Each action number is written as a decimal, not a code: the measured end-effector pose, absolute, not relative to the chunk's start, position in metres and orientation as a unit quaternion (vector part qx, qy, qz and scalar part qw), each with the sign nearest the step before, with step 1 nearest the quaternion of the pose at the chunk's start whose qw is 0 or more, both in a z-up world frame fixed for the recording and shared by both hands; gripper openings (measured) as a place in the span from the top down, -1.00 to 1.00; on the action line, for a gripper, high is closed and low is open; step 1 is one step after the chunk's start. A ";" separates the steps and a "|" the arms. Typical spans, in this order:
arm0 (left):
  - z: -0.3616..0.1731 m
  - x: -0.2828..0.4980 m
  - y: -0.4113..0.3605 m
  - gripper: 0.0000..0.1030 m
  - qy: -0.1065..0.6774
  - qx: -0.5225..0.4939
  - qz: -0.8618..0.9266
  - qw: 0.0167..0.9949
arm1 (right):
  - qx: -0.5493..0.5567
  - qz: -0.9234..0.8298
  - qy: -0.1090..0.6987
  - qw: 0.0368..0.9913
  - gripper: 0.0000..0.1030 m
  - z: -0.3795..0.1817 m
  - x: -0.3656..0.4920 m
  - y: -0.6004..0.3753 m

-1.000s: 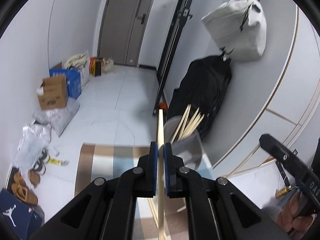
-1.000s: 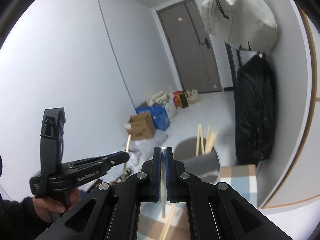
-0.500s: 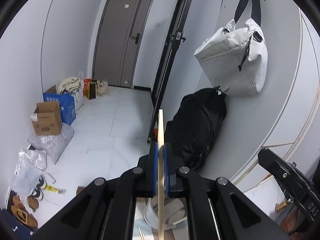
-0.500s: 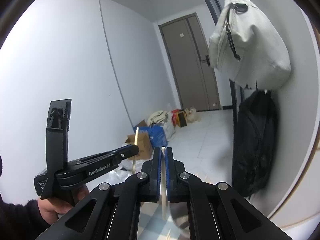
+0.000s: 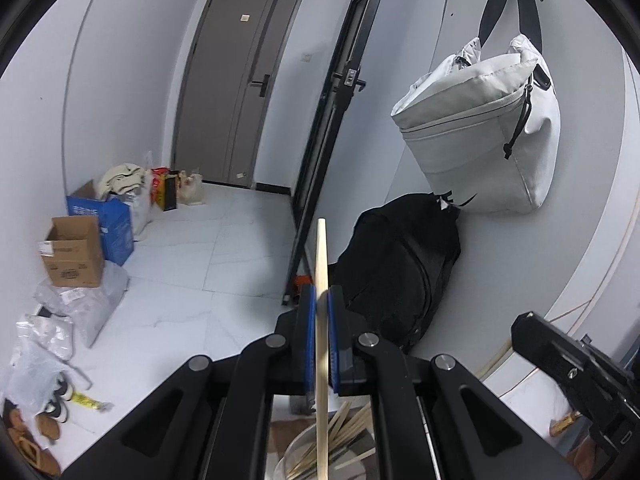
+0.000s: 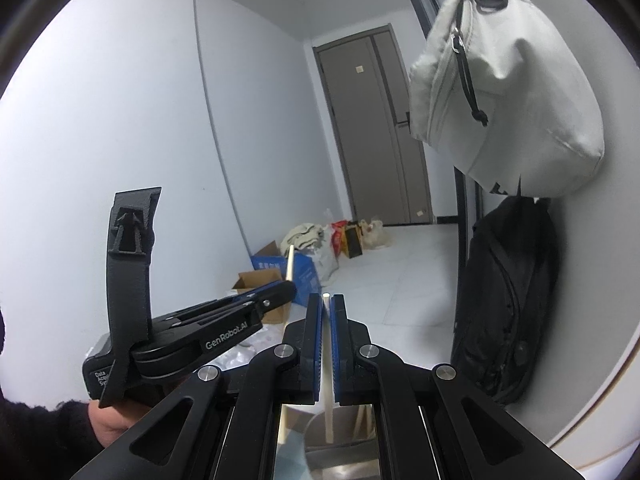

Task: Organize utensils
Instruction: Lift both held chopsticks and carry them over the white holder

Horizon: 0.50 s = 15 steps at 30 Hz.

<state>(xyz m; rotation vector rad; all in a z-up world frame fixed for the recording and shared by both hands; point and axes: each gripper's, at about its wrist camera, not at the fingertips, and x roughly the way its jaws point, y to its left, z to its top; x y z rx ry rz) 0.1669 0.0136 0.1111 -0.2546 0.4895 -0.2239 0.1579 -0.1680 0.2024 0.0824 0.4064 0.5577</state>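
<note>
My left gripper [image 5: 319, 300] is shut on a pale wooden chopstick [image 5: 321, 264] that stands upright between the blue pads, its lower end over a round metal holder [image 5: 296, 450] with several chopsticks in it. My right gripper [image 6: 327, 306] is shut on another chopstick [image 6: 328, 400], whose lower end reaches down to the holder's rim [image 6: 316, 424]. The left gripper also shows in the right wrist view [image 6: 280, 294], just left of my right one, with its chopstick tip [image 6: 289, 262] sticking up.
A black backpack [image 5: 400, 272] leans on the curved white wall under a hanging white bag [image 5: 480, 136]. Cardboard and blue boxes [image 5: 72, 252], plastic bags and shoes lie along the left wall. A grey door [image 5: 240, 88] closes the corridor's end. The right gripper's body [image 5: 576, 372] shows at lower right.
Both grippers have tilted upward and moved over the holder, which has dropped from mid-frame to the bottom edge. Each keeps its chopstick.
</note>
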 end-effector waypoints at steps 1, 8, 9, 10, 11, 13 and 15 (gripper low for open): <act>0.108 0.170 0.013 0.96 0.240 -0.123 -0.109 0.957 | 0.041 0.272 0.202 0.940 0.94 0.200 0.162 -0.169; 0.087 0.187 0.012 0.96 0.244 -0.128 -0.116 0.954 | 0.045 0.268 0.211 0.939 0.94 0.190 0.174 -0.170; 0.086 0.189 0.011 0.96 0.244 -0.125 -0.116 0.955 | 0.046 0.268 0.212 0.939 0.94 0.188 0.175 -0.170; 0.082 0.190 0.010 0.96 0.246 -0.124 -0.119 0.954 | 0.046 0.268 0.214 0.938 0.94 0.185 0.177 -0.170; 0.082 0.192 0.009 0.96 0.247 -0.123 -0.122 0.954 | 0.046 0.269 0.216 0.938 0.94 0.183 0.178 -0.169; 0.079 0.191 0.006 0.96 0.246 -0.117 -0.129 0.953 | 0.043 0.268 0.221 0.937 0.94 0.178 0.183 -0.167; 0.076 0.191 0.004 0.96 0.248 -0.111 -0.138 0.953 | 0.042 0.268 0.225 0.936 0.94 0.173 0.186 -0.166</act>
